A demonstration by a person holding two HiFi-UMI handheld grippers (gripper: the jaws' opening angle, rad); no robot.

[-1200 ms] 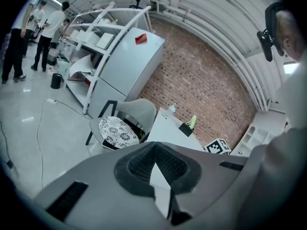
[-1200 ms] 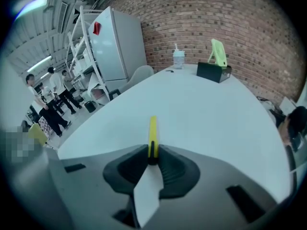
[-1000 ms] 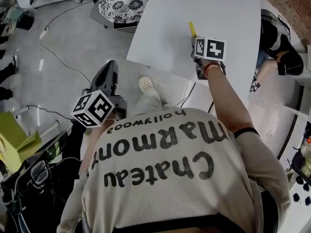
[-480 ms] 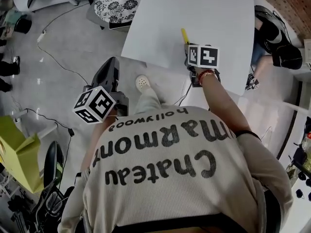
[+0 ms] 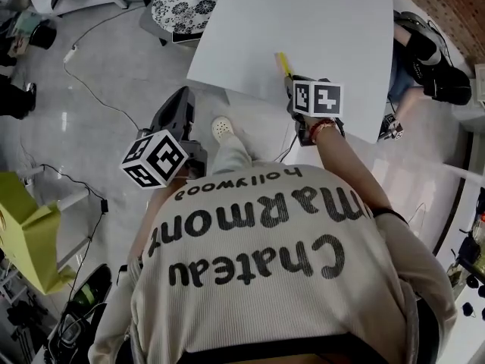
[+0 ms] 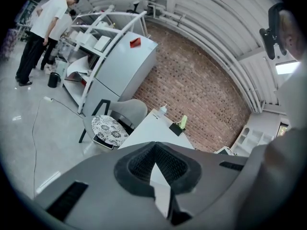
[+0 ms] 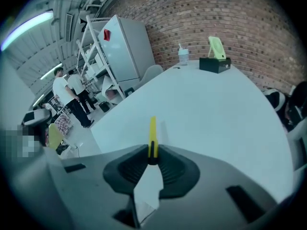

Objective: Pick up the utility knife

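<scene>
- Utility knife: yellow, pinched by its near end in the right gripper. The jaws stand narrow, closed on it. Its long axis runs straight out from the jaw tips, in line with where the claw points.
- It sits over the near part of the white table. A faint shadow beside it makes me think it is just clear of the top (not certain).
- The pick looks made. I judge that what is left is a clean lift straight up, with the far end kept from dragging.
- Left gripper: tips together, nothing between them. It is out over the floor off the table's edge, well apart from the knife, so only the right hand is in play.
- Around: a black box with a pale green card and a small bottle at the table's far end, well apart. A patterned stool stands past the corner. Nothing is in the lift path.
</scene>
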